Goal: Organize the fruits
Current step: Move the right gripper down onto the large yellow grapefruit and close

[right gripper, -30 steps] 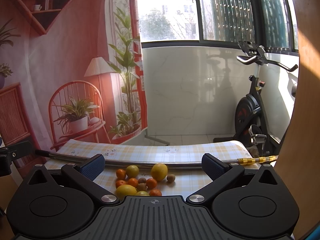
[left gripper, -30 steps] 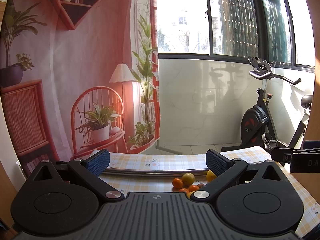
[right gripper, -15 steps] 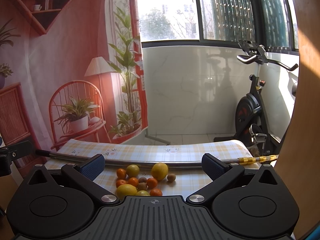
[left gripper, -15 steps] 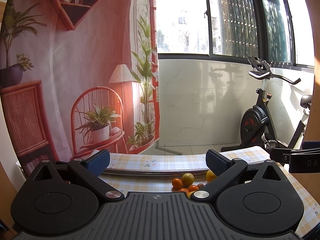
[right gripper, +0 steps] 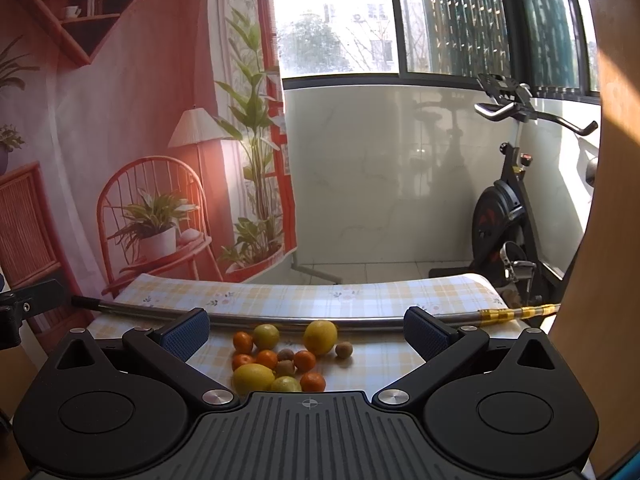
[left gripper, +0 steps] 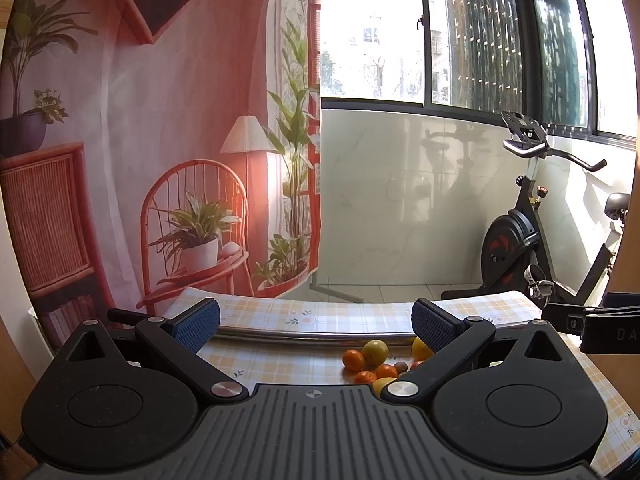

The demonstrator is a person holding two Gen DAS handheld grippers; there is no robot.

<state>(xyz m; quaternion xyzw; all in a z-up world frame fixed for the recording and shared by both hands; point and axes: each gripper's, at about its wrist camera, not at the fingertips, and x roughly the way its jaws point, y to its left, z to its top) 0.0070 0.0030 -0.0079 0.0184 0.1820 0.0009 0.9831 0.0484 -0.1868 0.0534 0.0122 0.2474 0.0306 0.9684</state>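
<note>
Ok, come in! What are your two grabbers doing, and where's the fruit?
Left gripper open, empty. Right gripper open, empty. Fruit pile loose on checked tablecloth, untouched. Metal pole lies across, just behind the fruit.

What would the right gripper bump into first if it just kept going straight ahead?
Probably nothing on the table: the right gripper points level, above the fruit pile and metal rod. Beyond looks free until the white wall, though depth is unclear.
</note>
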